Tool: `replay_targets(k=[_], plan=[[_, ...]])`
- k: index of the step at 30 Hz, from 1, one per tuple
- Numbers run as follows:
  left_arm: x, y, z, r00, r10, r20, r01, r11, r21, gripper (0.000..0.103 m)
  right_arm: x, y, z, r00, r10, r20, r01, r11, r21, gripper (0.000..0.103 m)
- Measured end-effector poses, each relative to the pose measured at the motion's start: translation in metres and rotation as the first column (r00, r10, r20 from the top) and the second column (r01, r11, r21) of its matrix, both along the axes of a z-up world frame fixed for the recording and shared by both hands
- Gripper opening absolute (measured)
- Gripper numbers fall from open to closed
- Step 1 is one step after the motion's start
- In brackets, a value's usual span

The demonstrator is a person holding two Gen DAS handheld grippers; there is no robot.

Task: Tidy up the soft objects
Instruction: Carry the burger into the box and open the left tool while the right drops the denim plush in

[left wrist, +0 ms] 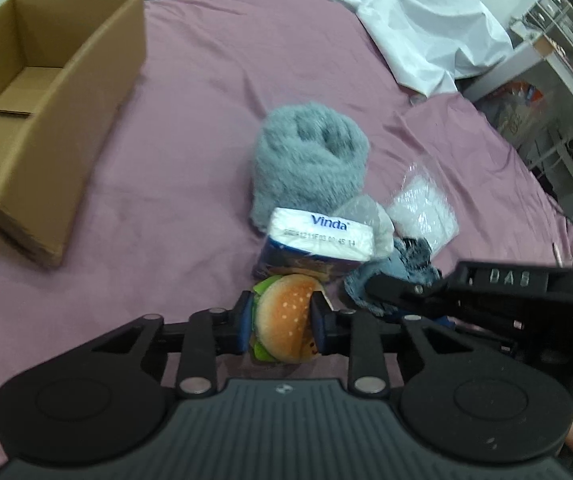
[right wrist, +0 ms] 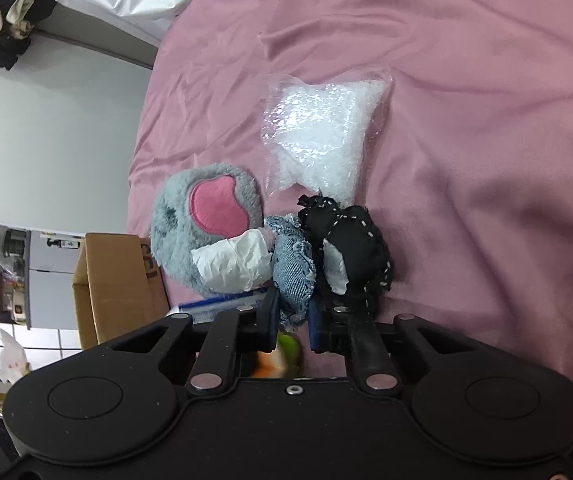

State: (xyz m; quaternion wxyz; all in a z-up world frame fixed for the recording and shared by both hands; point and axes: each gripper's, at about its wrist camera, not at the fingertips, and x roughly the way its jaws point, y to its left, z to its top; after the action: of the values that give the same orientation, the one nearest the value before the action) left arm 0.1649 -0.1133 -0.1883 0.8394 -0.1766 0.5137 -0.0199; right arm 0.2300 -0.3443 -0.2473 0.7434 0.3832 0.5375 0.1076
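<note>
A pink bed (left wrist: 206,80) holds a pile of soft things. The left claw (left wrist: 282,320) pinches a toy burger (left wrist: 284,322). The right claw (right wrist: 292,314) pinches a denim piece (right wrist: 292,272). Lifting could drag the tissue pack (left wrist: 318,236) or miss the box (left wrist: 46,120).

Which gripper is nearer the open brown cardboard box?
Left. The left gripper, shut on a plush hamburger, sits just right of the box; the right gripper, pinching denim fabric, lies farther right.

A bedroom at home: a bed with a mauve sheet (left wrist: 214,80), rumpled white bedding (left wrist: 406,20), a cluttered shelf rack (left wrist: 558,80).
</note>
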Motion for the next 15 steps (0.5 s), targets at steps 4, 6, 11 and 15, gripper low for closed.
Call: replay_targets(k=[4,6,11,15], plan=[[-0.005,0.008,0.017,0.999,0.013,0.036,-0.013,1.0,-0.007,0.028,-0.009,0.002,0.017,0.999,0.011,0.032,-0.009,0.998,-0.055,0.014],[-0.008,0.01,0.025,0.998,0.012,0.06,-0.012,1.0,-0.006,0.028,-0.014,0.002,0.025,0.999,0.007,0.04,-0.004,0.997,-0.079,0.014],[-0.018,0.016,0.044,0.993,0.01,0.114,-0.01,1.0,0.0,0.028,-0.024,0.002,0.045,0.997,-0.001,0.075,0.01,0.993,-0.115,0.014],[-0.026,0.023,0.058,0.988,0.012,0.151,-0.013,1.0,0.005,0.028,-0.031,0.002,0.057,0.996,-0.009,0.093,0.023,0.989,-0.149,0.014]])
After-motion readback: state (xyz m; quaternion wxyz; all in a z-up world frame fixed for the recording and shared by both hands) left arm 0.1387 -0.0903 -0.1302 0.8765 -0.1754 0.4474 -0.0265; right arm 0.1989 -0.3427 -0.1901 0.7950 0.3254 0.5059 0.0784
